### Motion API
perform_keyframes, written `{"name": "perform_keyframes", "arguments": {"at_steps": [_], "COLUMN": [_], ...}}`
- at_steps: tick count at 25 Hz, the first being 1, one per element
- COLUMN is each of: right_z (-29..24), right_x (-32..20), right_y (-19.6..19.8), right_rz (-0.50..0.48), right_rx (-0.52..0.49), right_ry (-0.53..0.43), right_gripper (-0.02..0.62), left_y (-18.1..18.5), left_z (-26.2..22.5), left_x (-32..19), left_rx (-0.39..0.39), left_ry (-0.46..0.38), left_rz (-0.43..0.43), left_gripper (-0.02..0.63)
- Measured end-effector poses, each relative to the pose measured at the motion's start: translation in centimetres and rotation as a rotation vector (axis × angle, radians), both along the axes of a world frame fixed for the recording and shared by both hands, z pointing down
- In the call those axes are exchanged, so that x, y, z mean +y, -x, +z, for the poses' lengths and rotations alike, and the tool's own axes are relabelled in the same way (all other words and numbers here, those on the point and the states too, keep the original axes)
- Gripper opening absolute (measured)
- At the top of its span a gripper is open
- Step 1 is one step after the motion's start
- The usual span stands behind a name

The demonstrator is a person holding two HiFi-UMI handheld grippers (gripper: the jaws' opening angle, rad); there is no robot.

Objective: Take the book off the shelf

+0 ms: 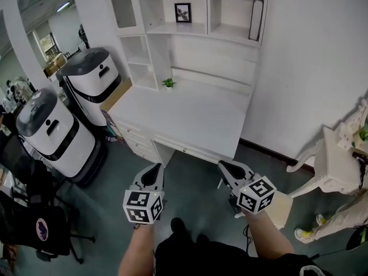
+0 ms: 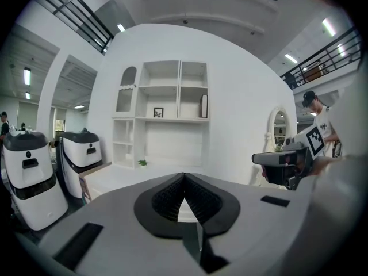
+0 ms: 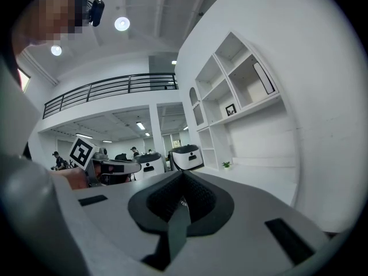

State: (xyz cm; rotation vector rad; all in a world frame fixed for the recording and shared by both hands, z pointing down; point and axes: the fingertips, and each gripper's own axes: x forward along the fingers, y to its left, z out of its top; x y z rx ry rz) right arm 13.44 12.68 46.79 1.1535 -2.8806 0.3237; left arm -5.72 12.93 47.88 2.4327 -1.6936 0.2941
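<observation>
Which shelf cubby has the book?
The rightmost cubby, second row down: the book stands against its right wall. The cubby to its left holds only a small picture frame.

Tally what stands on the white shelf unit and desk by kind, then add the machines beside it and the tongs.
Book: 1
Picture frame: 1
Potted plant: 1
White-and-black machines: 2
Tongs, left tongs and right tongs: 2
Total: 7
</observation>
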Motion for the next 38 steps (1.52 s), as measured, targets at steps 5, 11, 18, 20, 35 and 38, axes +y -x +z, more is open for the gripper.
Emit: {"name": "perform_keyframes", "arguments": {"at_steps": [5,11,18,20,35,38], "right_z": [0.7,0.0,-0.6,-1.0,-0.9,-1.7], "right_x": [-3.6,-10.5,-20.1,-23.1,-34.8,-37.0], "right_y": [0.2,0.8,4.4,5.4,5.8,4.0], "right_rz": [0.025,0.083,0.142,0.171,0.276,0.295], "right_rx": [0.017,0.031,0.042,0.039,0.066,0.045], "right_ry": [0.015,0.007,0.024,0.025,0.054,0.038], "right_gripper": [0.014,0.014,0.014,0.014,0.014,0.014], "left_y": [0.2,0.8,3.8,5.1,4.2,2.4], "left_z": [0.8,0.0,-1.9,-2.7,-2.4,-3.3], "left_x": [-4.4,-12.6,-23.4,-26.5,-40.2,-42.1], "left_rx": [0.027,0.030,0.024,0.026,0.067,0.058], "left_ry": [0.012,-0.005,-0.014,-0.026,0.002,-0.006], "left_rz": [0.024,0.083,0.157,0.175,0.298,0.324], "left_gripper": [0.011,0.011,0.011,0.011,0.011,0.011]}}
